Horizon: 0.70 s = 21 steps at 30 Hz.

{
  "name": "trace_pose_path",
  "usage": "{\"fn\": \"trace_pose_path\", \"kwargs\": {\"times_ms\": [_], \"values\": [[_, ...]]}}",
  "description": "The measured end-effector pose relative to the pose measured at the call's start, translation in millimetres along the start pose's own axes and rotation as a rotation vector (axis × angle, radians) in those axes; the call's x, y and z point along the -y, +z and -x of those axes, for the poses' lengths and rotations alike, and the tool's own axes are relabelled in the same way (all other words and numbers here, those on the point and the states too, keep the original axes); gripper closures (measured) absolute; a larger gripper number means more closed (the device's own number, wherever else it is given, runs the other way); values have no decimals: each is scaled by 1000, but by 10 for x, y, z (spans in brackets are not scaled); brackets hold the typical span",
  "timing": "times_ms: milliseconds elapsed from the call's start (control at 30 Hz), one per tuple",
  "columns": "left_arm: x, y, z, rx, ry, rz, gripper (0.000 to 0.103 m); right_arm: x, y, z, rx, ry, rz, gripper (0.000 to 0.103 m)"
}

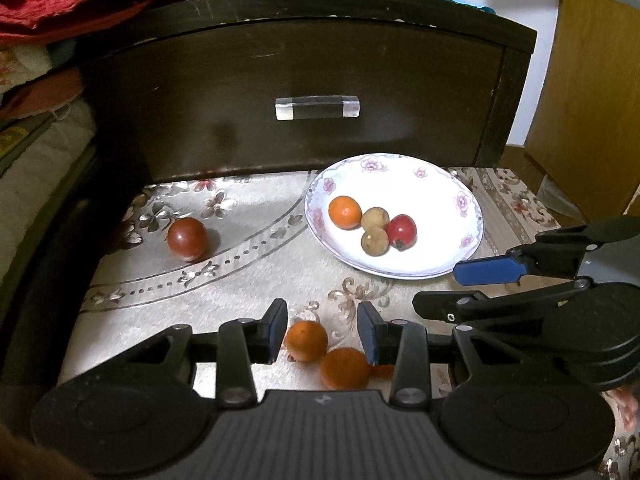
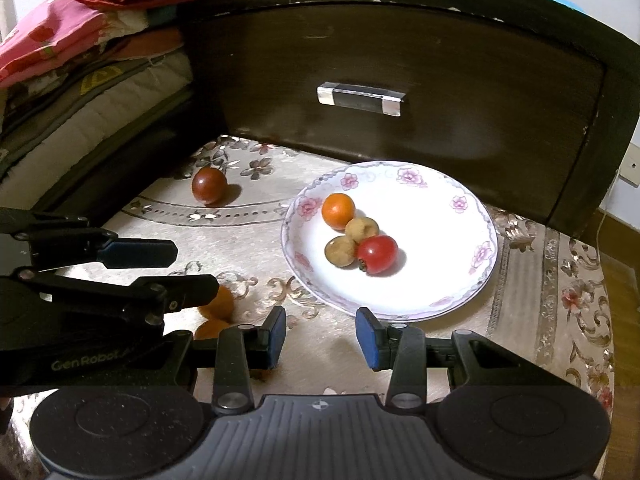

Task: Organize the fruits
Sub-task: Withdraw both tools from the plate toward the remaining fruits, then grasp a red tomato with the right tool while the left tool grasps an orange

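Left gripper (image 1: 322, 332) spread wide, straddling one orange (image 1: 306, 341) on the cloth (image 1: 248, 280), second orange (image 1: 345, 368) touching it. Right gripper (image 2: 321, 334) spread too, empty, near the plate (image 2: 440, 280) holding four fruits. Dark tomato (image 1: 187, 239) alone, well apart.

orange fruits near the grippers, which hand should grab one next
Left. The open left gripper already has the two loose orange fruits between its fingers; the open right gripper faces bare cloth before the plate.
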<state>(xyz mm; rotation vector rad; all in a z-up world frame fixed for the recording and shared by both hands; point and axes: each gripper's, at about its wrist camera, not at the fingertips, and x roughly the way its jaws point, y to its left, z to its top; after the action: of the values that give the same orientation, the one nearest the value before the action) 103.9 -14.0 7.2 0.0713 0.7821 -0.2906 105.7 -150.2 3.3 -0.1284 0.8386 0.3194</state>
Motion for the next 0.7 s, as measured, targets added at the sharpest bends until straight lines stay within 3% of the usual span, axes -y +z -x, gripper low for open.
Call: {"fn": "trace_pose_path", "kwargs": {"times_ms": [333, 700], "values": [[-26, -121, 67, -19, -16, -10, 59, -111, -56, 20, -11, 19, 20, 67], [8, -327, 5, -87, -46, -98, 59, -174, -152, -144, -74, 58, 68, 67]]}}
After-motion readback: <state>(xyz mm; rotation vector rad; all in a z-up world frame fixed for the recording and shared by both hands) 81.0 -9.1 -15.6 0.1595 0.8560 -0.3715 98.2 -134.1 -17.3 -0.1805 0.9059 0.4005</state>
